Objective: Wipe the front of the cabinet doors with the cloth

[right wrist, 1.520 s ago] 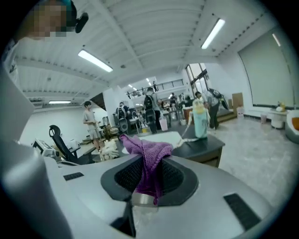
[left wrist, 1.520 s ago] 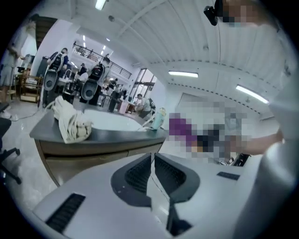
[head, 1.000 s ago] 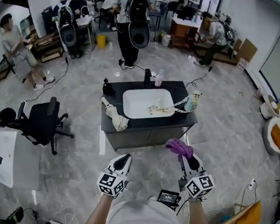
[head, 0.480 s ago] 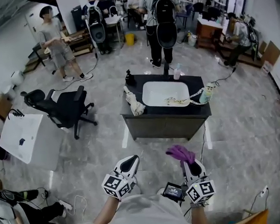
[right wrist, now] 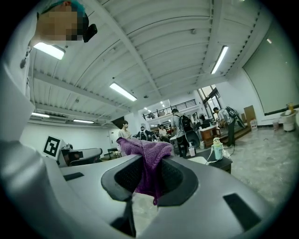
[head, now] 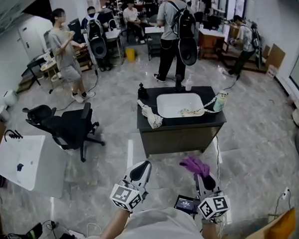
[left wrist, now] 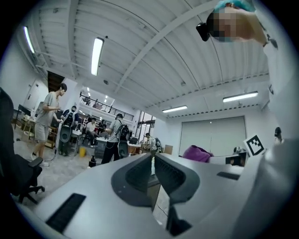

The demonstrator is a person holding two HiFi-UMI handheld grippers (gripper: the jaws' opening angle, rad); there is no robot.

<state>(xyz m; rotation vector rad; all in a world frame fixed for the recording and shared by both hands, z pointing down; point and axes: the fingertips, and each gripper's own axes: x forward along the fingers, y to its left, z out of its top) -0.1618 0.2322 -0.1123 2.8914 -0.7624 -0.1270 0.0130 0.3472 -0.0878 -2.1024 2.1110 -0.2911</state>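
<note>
We note right gripper clamped on the purple cloth, left gripper jaws pressed together on nothing, both well apart from the cabinet.

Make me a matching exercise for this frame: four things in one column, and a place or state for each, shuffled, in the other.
1. purple cloth
2. left gripper
3. white rag
4. green bottle

A. on the countertop, left of the basin in the head view
B. jaws together, nothing between
C. at the countertop's right end
D. clamped in the right gripper

Pairs: 1-D, 2-B, 3-A, 4-C
</note>
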